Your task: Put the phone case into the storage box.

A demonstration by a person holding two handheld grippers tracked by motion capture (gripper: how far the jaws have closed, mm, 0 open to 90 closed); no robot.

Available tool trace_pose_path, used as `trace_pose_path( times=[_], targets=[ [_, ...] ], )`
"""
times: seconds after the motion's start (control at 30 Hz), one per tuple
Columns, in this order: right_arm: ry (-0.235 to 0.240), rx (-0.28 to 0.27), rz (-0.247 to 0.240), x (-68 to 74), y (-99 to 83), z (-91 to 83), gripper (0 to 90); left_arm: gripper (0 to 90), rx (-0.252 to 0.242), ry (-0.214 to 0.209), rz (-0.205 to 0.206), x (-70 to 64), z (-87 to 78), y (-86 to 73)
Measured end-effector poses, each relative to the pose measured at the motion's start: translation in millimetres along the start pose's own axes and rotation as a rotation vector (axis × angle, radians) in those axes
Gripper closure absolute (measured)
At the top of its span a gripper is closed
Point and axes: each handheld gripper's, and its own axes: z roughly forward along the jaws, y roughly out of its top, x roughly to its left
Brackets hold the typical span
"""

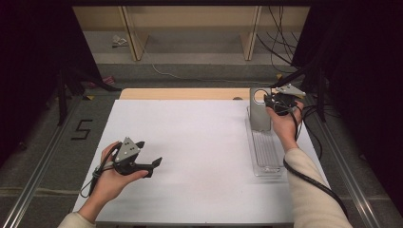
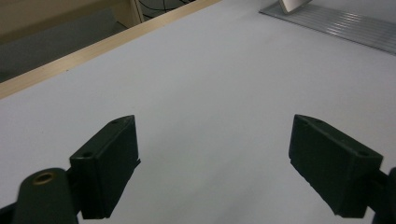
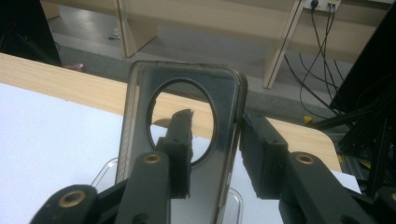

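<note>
**Phone case held upright at the far right of the table**

Grey floor surrounds the scene, with pale wooden shelf legs (image 1: 130,33) and loose black cables (image 1: 280,42) beyond the far edge. At the centre lies a white table (image 1: 190,142), with a strip of bare wood (image 1: 180,93) along its far side. A "5" (image 1: 81,129) is marked on the floor to the left.

On the right side of the table lies a long clear plastic tray (image 1: 265,152), running from near to far. At its far end a phone case (image 1: 259,110) stands upright, grey and see-through, with a large round hole near its top. In the right gripper view the case (image 3: 224,140) rises between the two black jaws, one jaw showing through the hole and the other against the case's right edge, so the jaws are clamped on it.

The person's right hand (image 1: 283,124) holds the right gripper (image 1: 272,100) at the far right, touching the case. A black cable (image 1: 309,178) trails back along the cream sleeve.

At the near left, the left hand (image 1: 111,178) holds the left gripper (image 1: 148,156) just above the table, well apart from the tray. Its jaws stand wide apart with bare white surface between them (image 2: 212,158), and a corner of the tray (image 2: 336,23) shows far off.
</note>
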Motion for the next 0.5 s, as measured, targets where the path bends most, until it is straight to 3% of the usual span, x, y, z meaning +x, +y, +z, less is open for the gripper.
trace_pose_path(
  times=[0.5],
  targets=[
    [0.017, 0.018, 0.018, -0.5, -1.3, 2.8, 56.0, 15.4, -0.002, 0.0, 0.001, -0.4, -0.4, 0.8]
  ],
)
